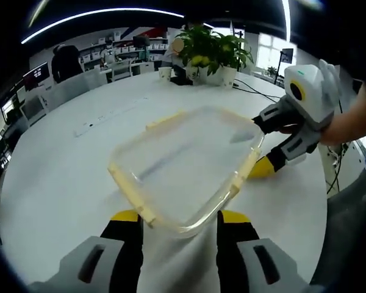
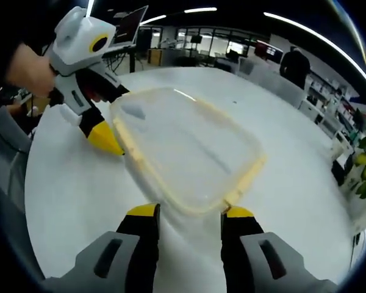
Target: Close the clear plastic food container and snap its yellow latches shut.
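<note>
A clear plastic food container (image 1: 186,165) with pale yellow latches (image 1: 132,189) along its sides lies flat on a white round table (image 1: 61,183). I cannot tell whether the latches are snapped down. My left gripper (image 1: 180,217) is open, and its yellow-tipped jaws stand either side of the container's near corner. My right gripper (image 1: 260,145) comes in from the right, open, with its jaws around the opposite corner. In the right gripper view the same container (image 2: 189,146) lies ahead of the open right gripper (image 2: 190,212), and the left gripper (image 2: 113,116) sits at its far left corner.
Potted plants (image 1: 213,52) and white cups (image 1: 165,73) stand at the table's far edge, with black cables (image 1: 256,91) beside them. A white power strip (image 1: 85,128) lies at the left. A person's hand (image 1: 348,122) holds the right gripper. Office desks and a standing person (image 2: 296,64) are behind.
</note>
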A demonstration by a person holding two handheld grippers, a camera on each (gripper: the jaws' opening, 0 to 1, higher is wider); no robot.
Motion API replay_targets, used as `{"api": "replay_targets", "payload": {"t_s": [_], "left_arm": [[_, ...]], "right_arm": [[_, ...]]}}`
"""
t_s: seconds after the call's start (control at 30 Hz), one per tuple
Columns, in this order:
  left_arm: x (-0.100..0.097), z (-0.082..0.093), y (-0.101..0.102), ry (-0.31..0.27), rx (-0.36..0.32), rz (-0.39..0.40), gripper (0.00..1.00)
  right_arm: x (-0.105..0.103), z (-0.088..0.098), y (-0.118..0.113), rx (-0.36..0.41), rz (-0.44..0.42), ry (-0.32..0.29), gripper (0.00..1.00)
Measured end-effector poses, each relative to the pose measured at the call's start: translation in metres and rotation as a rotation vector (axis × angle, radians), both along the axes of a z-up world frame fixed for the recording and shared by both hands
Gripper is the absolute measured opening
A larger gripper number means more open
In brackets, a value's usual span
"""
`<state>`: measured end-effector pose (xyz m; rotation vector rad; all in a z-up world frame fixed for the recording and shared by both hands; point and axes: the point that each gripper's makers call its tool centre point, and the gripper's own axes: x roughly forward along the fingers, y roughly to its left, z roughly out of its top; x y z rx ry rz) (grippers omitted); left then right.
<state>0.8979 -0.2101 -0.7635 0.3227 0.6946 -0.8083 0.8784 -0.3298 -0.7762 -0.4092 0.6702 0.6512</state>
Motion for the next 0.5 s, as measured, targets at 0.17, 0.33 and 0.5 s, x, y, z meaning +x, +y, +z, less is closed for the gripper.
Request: {"api": "replay_targets", "payload": {"t_s": [0.17,0.33,0.5], "left_arm": [[-0.001,-0.001,0.001,-0.008,0.022,-0.023,0.42],[0.000,-0.002,0.010,-0.014,0.027,-0.013,0.42],[-0.001,-0.004,0.021,-0.017,0.046,-0.013,0.42]], "right_arm": [[0.000,0.000,0.001,-0.019,0.010,-0.002,0.36],[0.000,0.000,0.009,-0.036,0.034,-0.009,0.35],[0.002,-0.001,0.020,-0.041,0.055,-0.010,0.35]]}}
